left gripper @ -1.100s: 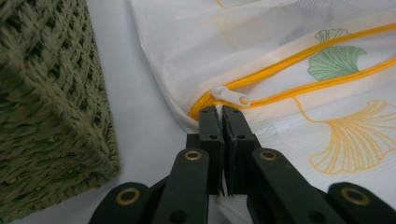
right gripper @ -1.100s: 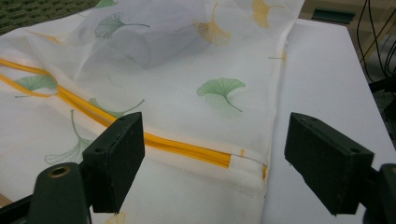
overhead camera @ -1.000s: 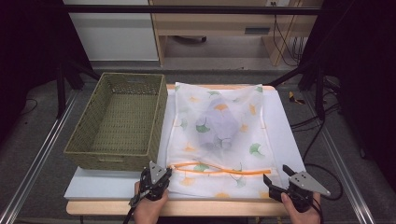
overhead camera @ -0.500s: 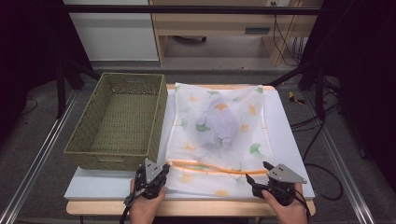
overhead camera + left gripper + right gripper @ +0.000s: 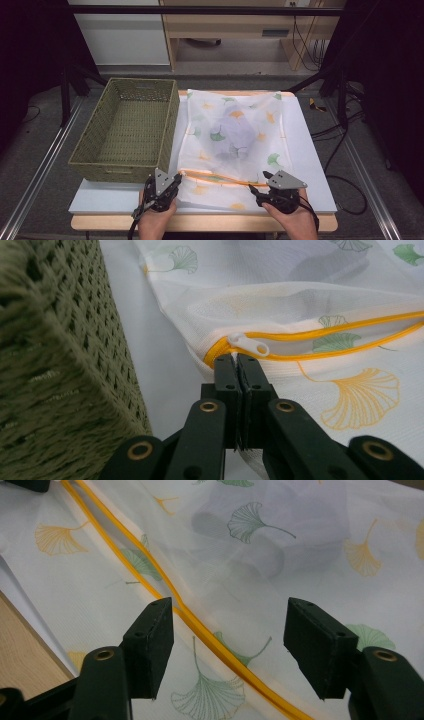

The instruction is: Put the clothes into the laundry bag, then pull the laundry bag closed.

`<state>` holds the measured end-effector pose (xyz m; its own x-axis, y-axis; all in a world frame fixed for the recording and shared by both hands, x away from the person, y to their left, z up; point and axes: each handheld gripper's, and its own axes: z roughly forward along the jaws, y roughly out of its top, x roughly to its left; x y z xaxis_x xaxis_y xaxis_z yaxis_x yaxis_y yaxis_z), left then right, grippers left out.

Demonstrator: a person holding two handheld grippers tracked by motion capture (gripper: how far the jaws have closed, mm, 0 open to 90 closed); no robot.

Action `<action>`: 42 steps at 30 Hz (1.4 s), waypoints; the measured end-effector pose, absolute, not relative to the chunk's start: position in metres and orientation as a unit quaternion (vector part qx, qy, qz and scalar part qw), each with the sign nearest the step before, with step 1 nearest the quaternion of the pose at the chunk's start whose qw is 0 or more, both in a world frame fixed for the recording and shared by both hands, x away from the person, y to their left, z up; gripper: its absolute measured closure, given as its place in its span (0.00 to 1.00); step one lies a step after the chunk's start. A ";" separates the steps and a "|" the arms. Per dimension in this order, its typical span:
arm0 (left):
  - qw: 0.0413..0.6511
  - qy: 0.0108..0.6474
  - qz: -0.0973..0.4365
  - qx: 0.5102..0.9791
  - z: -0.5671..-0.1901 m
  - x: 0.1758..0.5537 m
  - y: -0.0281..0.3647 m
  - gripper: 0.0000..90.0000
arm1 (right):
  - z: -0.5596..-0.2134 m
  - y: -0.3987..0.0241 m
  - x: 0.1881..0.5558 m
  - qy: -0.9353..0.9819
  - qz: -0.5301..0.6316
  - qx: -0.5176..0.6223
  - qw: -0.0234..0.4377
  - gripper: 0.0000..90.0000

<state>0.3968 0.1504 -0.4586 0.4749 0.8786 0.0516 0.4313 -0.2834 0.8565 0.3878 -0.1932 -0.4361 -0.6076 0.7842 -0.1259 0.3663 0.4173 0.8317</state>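
Mesh laundry bag (image 5: pixel 235 135) with ginkgo prints lay flat on the white table (image 5: pixel 310 165), right beside the green wicker basket (image 5: pixel 125 132), something greyish visible inside it. Left gripper (image 5: pixel 239 365) was clamped tight on the bag's fabric just under the white zipper pull (image 5: pixel 248 344), at the end of the orange zipper (image 5: pixel 200 625). Right gripper (image 5: pixel 227 630) hung wide open over the zipper line, holding nothing. Looked to me like the unzipping setup: left anchors the corner, and next the right would need to close on the bag near the zipper.
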 end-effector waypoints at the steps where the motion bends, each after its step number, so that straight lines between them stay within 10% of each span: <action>1: 0.412 0.435 0.272 0.754 -0.459 0.397 0.150 0.98 | -0.436 -0.193 0.388 0.801 0.403 0.359 0.259 0.41; 42: 0.402 0.389 0.266 0.785 -0.431 0.402 0.138 0.98 | -0.392 -0.085 0.416 0.863 0.381 0.233 0.236 0.85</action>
